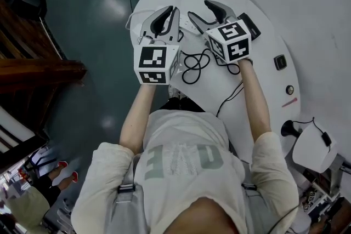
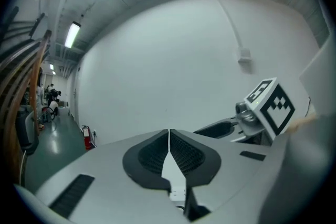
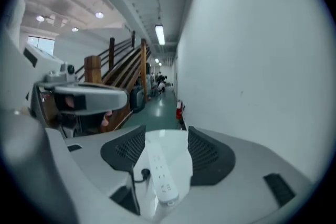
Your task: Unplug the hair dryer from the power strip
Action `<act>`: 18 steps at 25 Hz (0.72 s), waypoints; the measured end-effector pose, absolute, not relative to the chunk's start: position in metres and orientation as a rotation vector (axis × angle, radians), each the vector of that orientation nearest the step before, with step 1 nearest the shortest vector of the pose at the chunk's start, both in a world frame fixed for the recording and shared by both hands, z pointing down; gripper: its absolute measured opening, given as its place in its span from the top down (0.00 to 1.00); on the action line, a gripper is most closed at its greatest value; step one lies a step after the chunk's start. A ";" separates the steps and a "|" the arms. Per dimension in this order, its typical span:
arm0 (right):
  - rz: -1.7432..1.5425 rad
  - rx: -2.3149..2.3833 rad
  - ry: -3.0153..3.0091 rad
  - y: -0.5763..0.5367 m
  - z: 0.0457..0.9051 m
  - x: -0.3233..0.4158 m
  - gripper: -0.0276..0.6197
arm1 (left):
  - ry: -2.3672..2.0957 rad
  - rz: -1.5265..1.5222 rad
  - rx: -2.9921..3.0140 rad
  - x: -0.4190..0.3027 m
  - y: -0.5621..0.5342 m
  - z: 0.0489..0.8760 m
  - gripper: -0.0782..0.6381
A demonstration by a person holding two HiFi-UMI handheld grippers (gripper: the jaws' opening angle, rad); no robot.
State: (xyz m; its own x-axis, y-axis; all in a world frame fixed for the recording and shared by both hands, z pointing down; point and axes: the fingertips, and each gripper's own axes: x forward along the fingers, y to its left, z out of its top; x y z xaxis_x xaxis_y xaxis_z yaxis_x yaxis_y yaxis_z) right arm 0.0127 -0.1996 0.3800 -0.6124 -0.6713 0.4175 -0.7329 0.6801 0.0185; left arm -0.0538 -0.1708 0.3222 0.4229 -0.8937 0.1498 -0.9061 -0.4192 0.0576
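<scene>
In the right gripper view a white power strip (image 3: 160, 173) lies on the white table (image 1: 263, 79), with a black plug (image 3: 145, 172) and its cable in its left side. My right gripper (image 3: 165, 136) hangs open above the strip without touching it. My left gripper (image 2: 169, 132) is shut, pads meeting at the tips with nothing between them. From the head view both grippers, left (image 1: 169, 11) and right (image 1: 202, 11), are held side by side above the table. A black cable (image 1: 193, 63) lies coiled below them. I cannot make out the hair dryer.
A dark object (image 1: 251, 26) is half hidden behind the right gripper's marker cube. On the table's right part lie a small black device (image 1: 280, 62), a round knob (image 1: 289, 90) and a pink pen (image 1: 289, 101). A white wall runs behind the table; wooden stairs (image 1: 33, 57) stand at left.
</scene>
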 end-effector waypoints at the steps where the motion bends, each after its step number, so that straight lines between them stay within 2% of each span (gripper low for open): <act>1: 0.185 1.163 -2.550 -0.198 0.354 0.014 0.55 | -1.639 0.117 2.550 -0.056 -0.170 0.309 0.86; 3: 0.091 1.316 -2.612 -0.191 0.307 0.020 0.59 | -1.662 0.041 2.580 -0.059 -0.165 0.283 0.87; 8: -0.159 1.672 -2.602 -0.158 0.232 0.041 0.86 | -1.720 -0.121 2.633 -0.066 -0.143 0.228 0.87; 13: -0.274 1.809 -2.571 -0.123 0.212 0.047 0.92 | -1.749 -0.201 2.669 -0.070 -0.121 0.202 0.87; 18: -0.241 1.819 -2.603 -0.113 0.208 0.042 0.93 | -1.752 -0.154 2.649 -0.071 -0.118 0.208 0.87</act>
State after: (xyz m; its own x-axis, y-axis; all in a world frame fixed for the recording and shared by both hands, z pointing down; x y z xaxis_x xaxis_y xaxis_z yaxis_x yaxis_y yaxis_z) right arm 0.0421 -0.1131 0.2082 -0.3468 -0.9299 -0.1222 -0.9366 0.3363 0.0989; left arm -0.0714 -0.1184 0.2084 0.3882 -0.9159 -0.1018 -0.9196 -0.3922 0.0214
